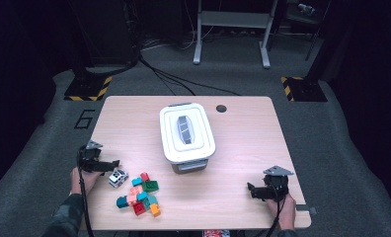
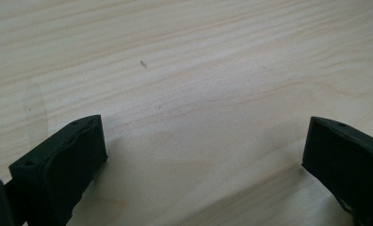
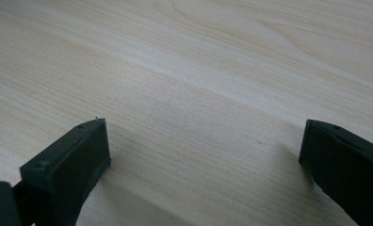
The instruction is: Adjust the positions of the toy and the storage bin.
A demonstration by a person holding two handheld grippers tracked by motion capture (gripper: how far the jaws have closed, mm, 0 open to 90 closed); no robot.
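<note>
Grippers (image 1: 115,163) (image 1: 251,189) spread, empty; left beside toy car (image 1: 118,177)

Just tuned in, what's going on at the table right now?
A person holds a gripper in each hand at the near edge of the table. The left gripper sits open beside a small toy car and a pile of coloured blocks, holding nothing. The right gripper rests open at the near right, over bare wood. A white bin with its lid on stands mid-table. Nothing has been picked up yet.
</note>
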